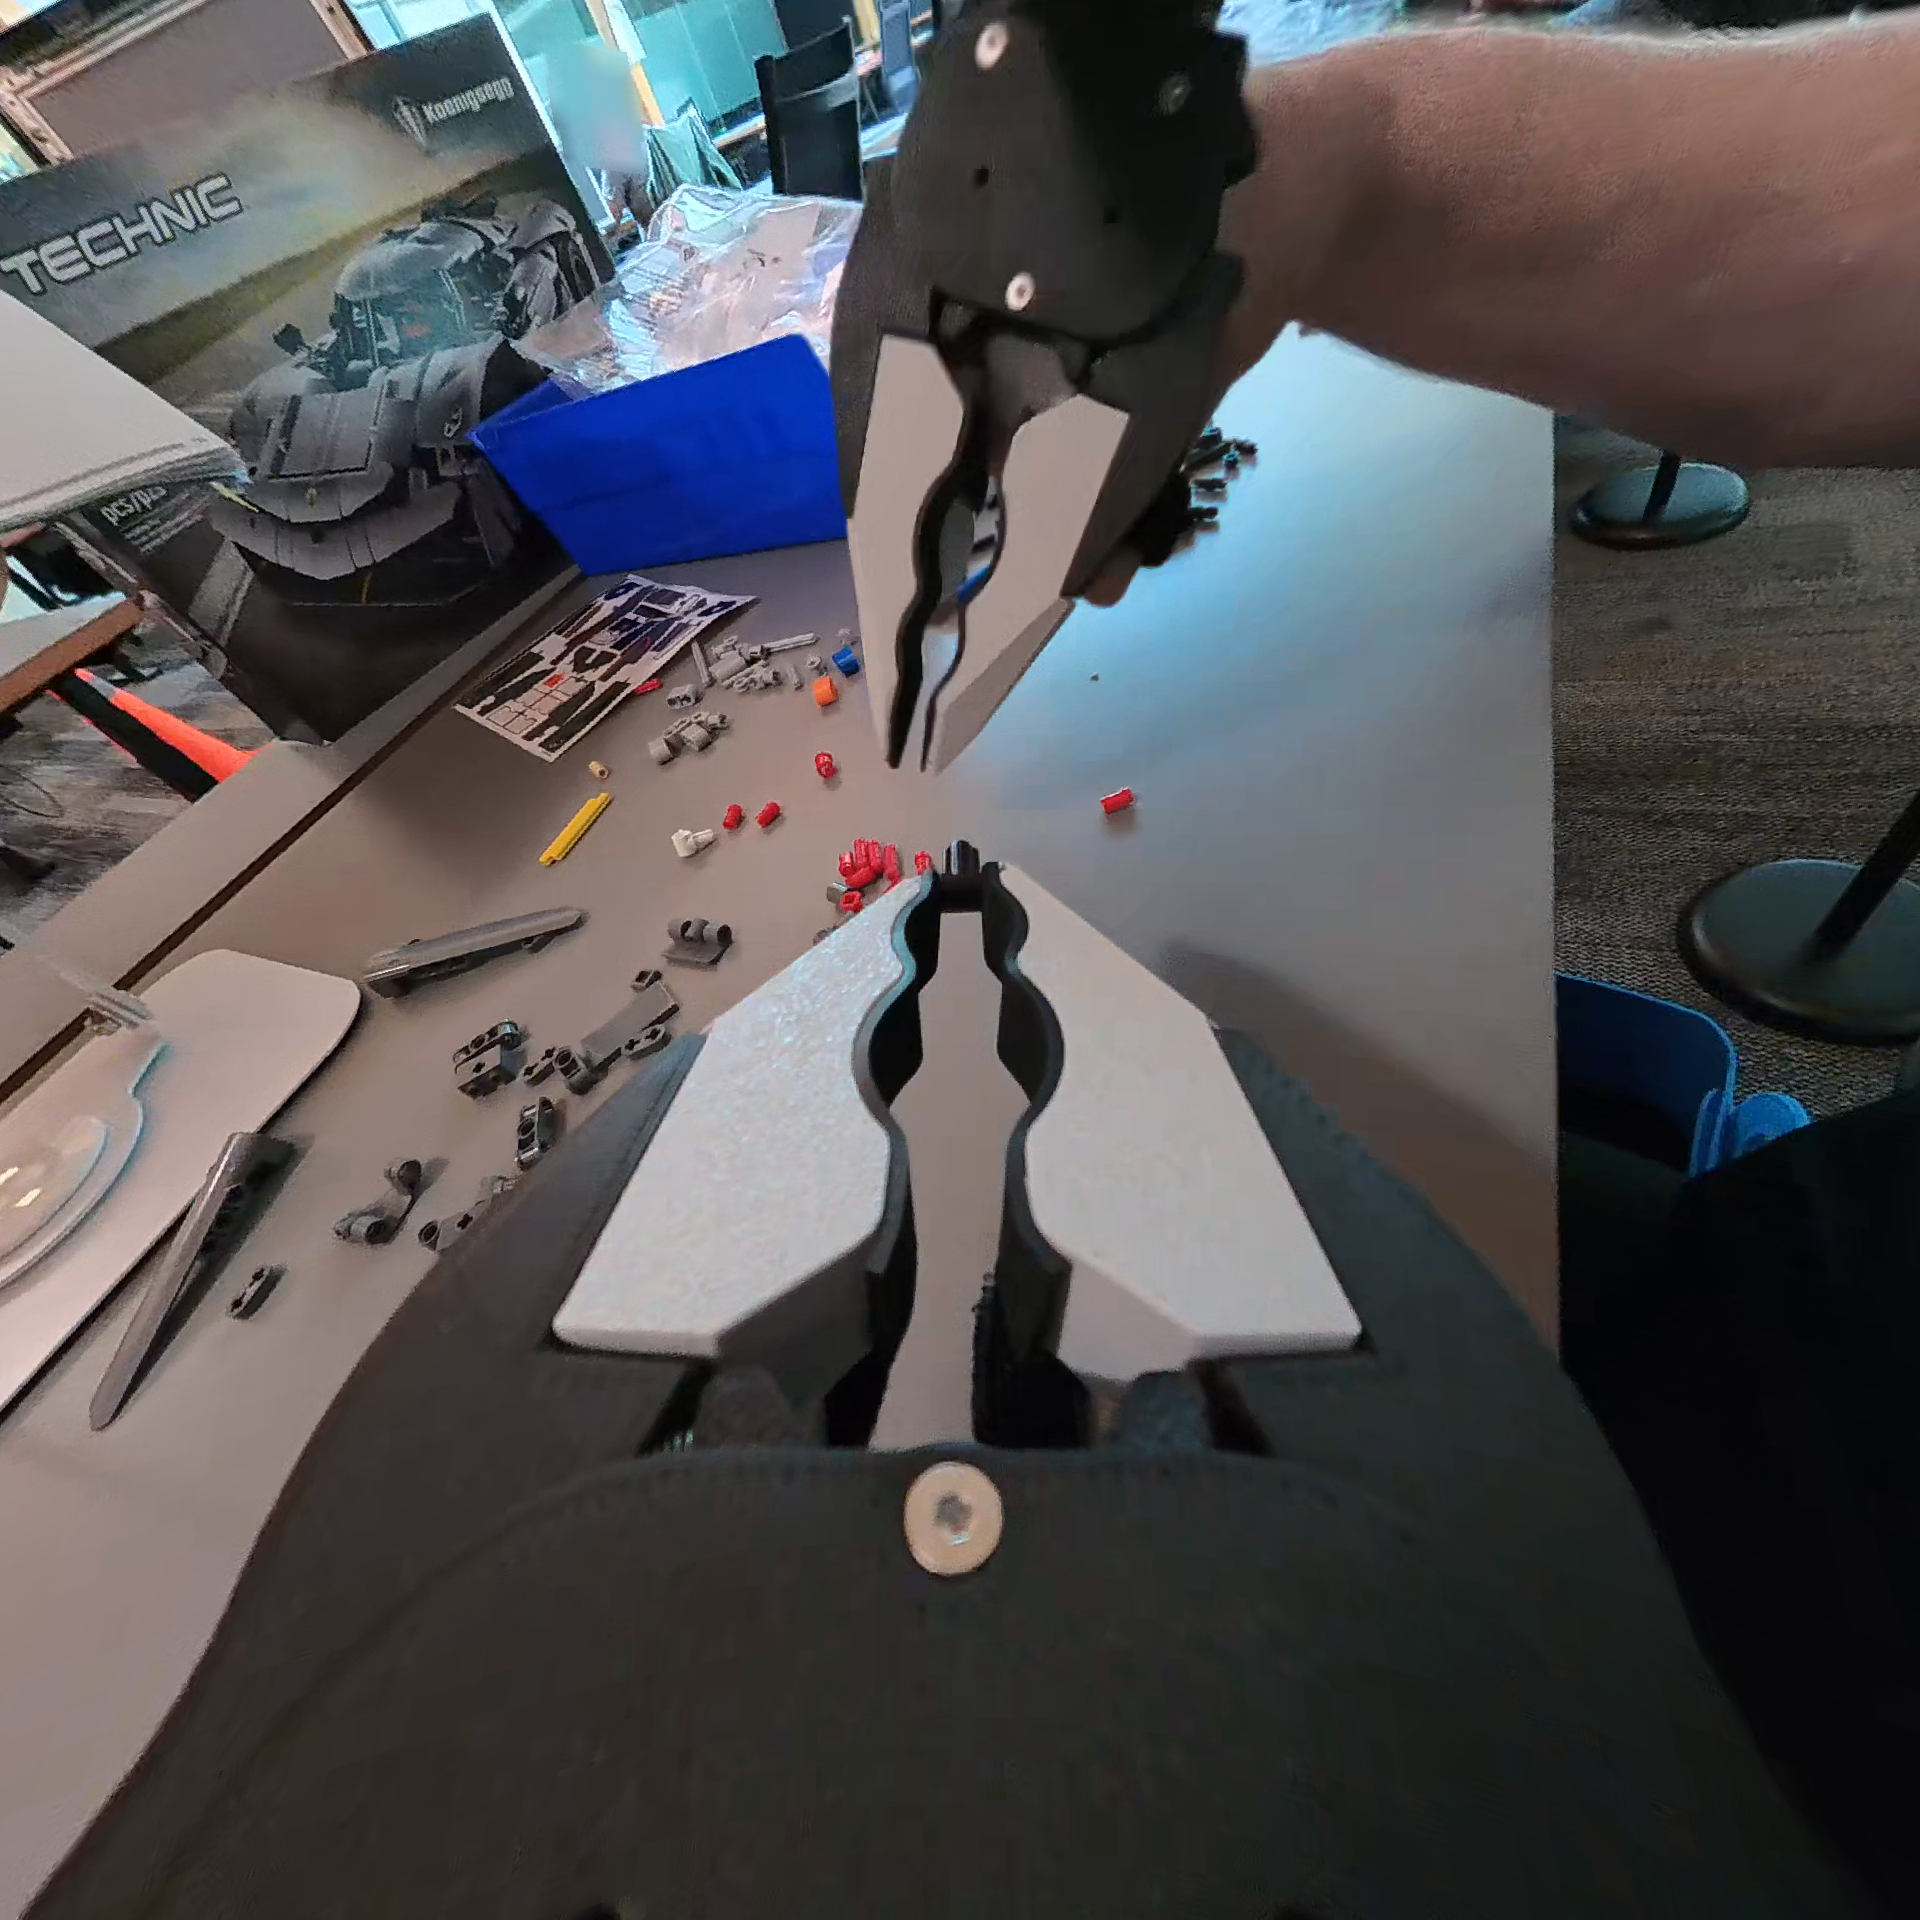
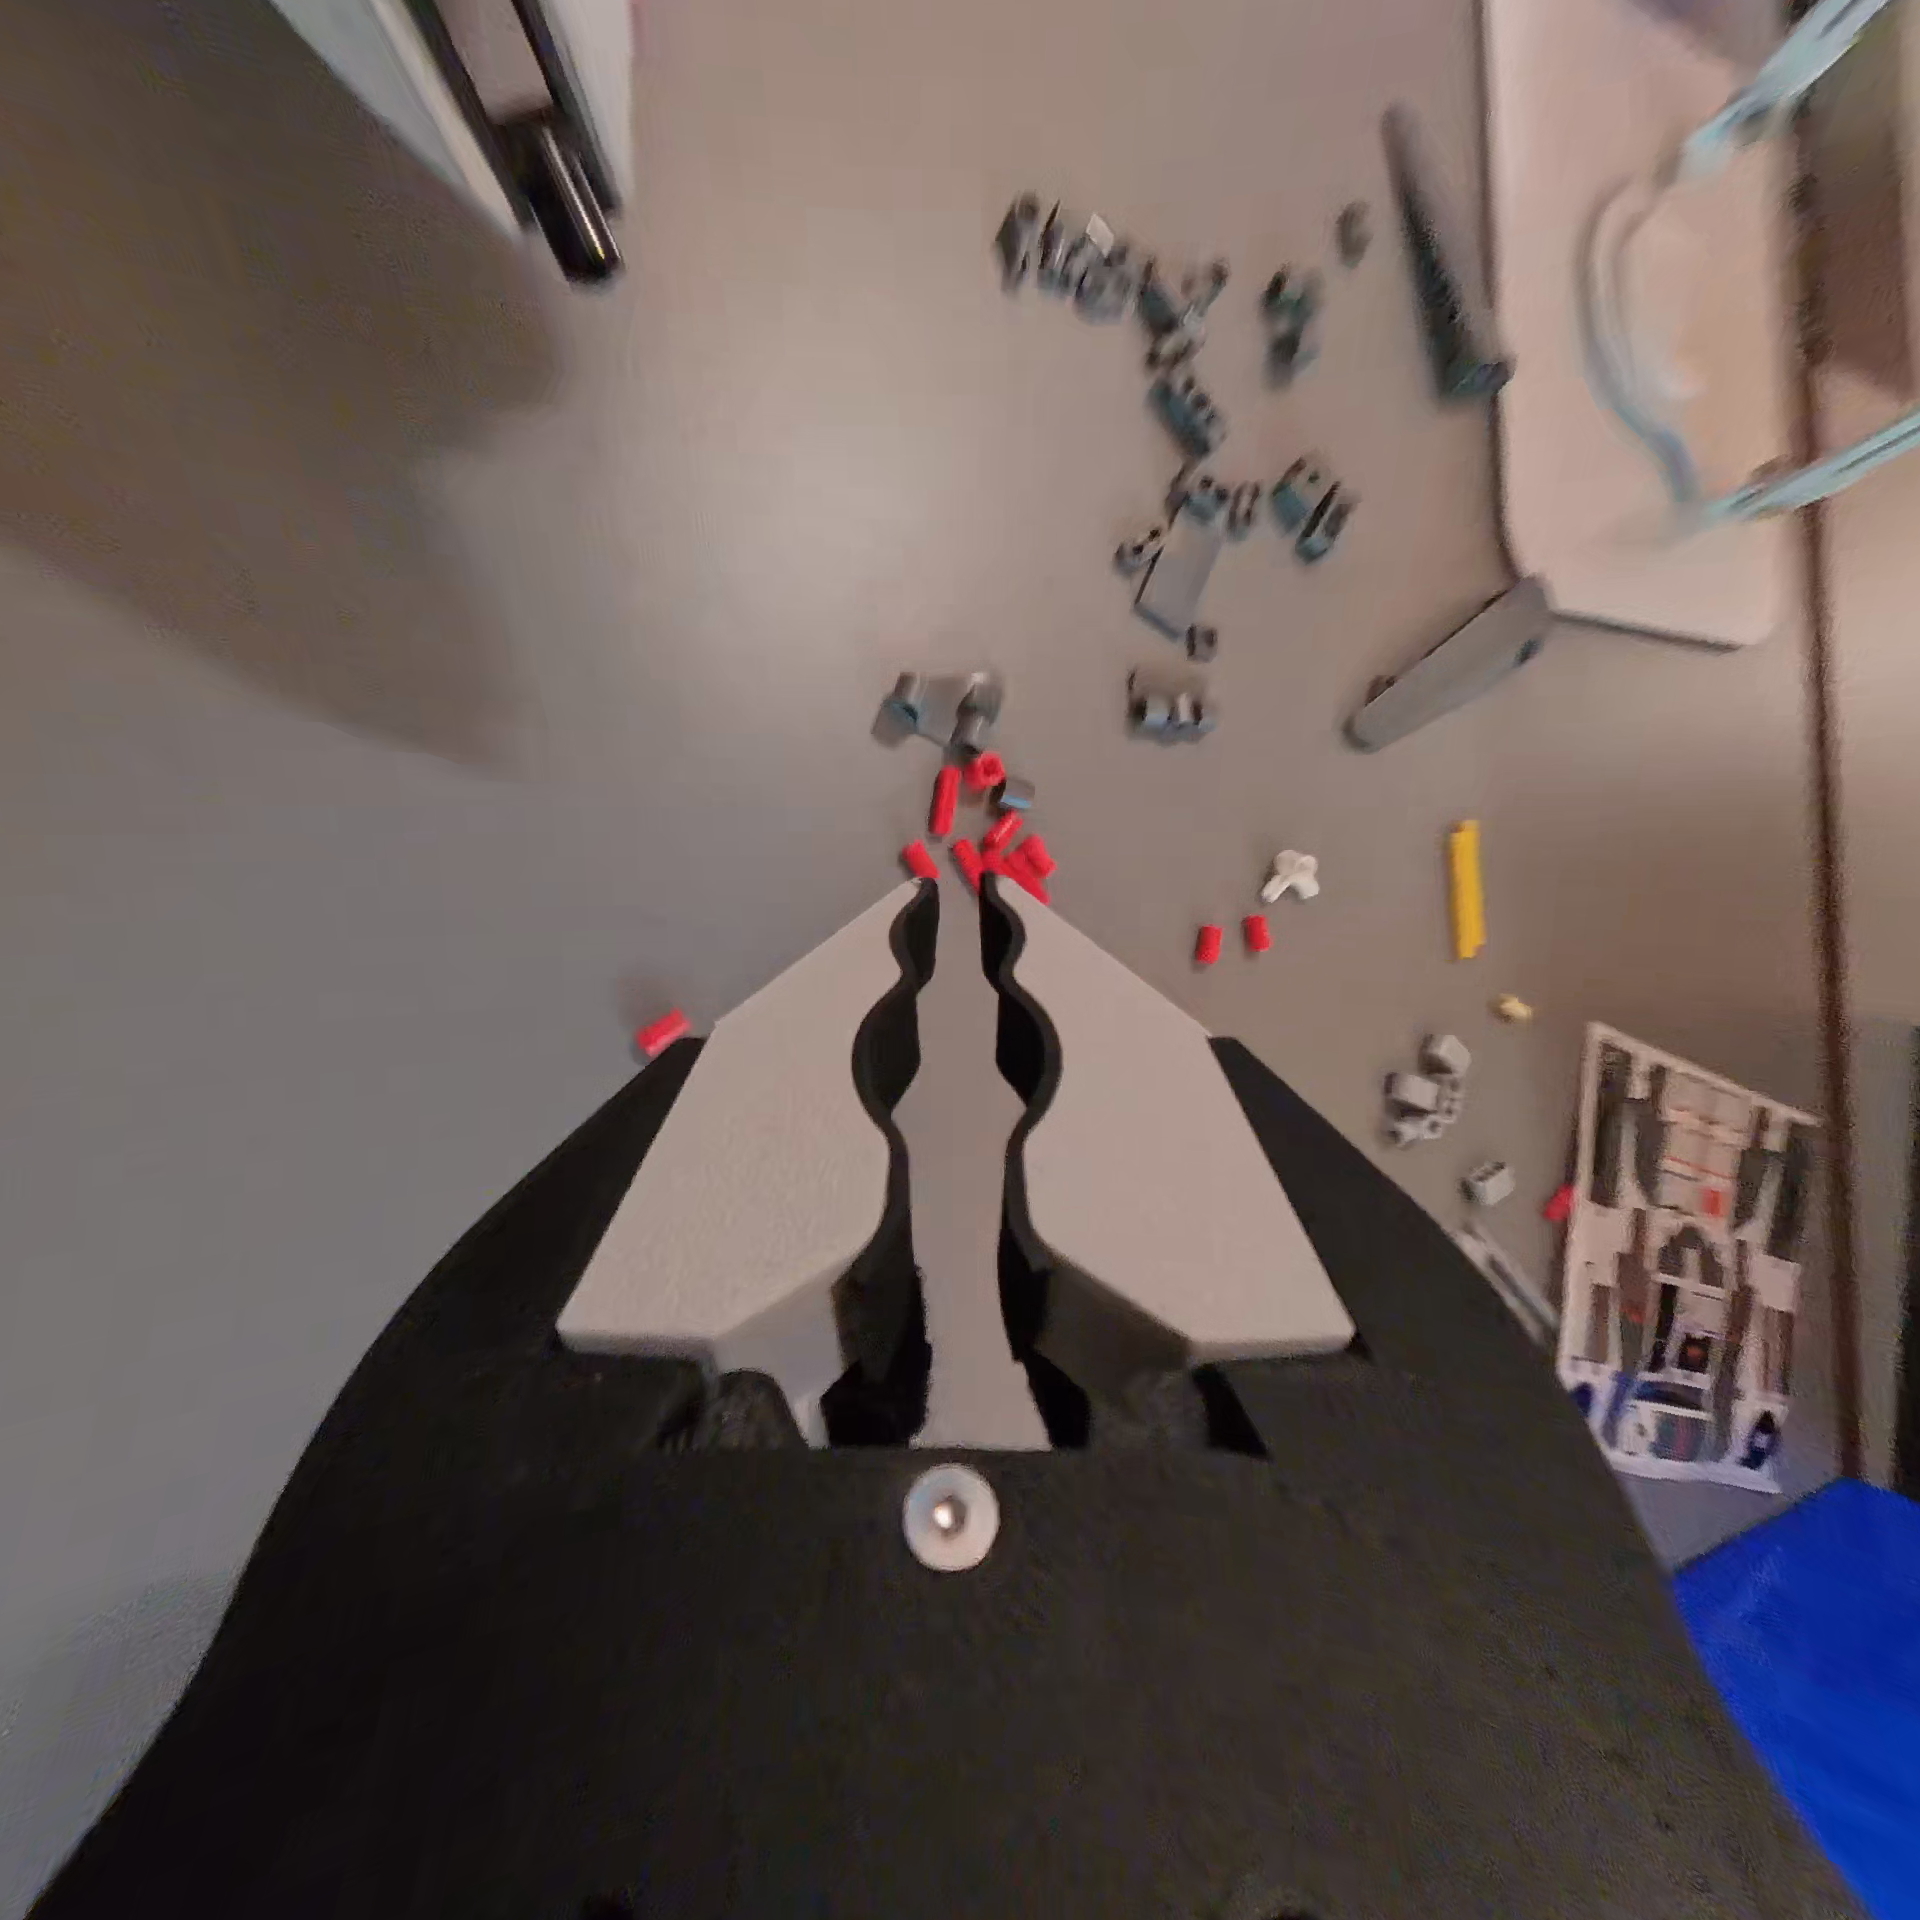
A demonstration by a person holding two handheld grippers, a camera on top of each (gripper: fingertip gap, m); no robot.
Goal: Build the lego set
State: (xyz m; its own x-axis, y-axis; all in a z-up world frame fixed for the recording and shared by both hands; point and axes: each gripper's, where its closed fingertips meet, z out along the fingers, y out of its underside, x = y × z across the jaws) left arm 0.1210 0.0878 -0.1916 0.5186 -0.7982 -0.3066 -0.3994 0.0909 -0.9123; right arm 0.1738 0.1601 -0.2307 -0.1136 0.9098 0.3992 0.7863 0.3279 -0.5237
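Left wrist view: a black pin (image 1: pixel 958 868) is clamped at the tips of the left gripper (image 1: pixel 961 883), its axis pointing forward. The right gripper (image 1: pixel 912 764) hangs just beyond and above it, tips nearly closed on nothing. Red pins (image 2: pixel 1003 847) lie on the table (image 2: pixel 520 935) just past it.

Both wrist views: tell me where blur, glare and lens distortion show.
Left wrist view: mostly sharp at the red pegs, the forearm and model-kit box are soft, the table edge looks bowed by the wide lens, and pale sheen lies on the table. Right wrist view: motion-smeared throughout, worst on the grey parts; the sticker sheet is stretched near the rim.
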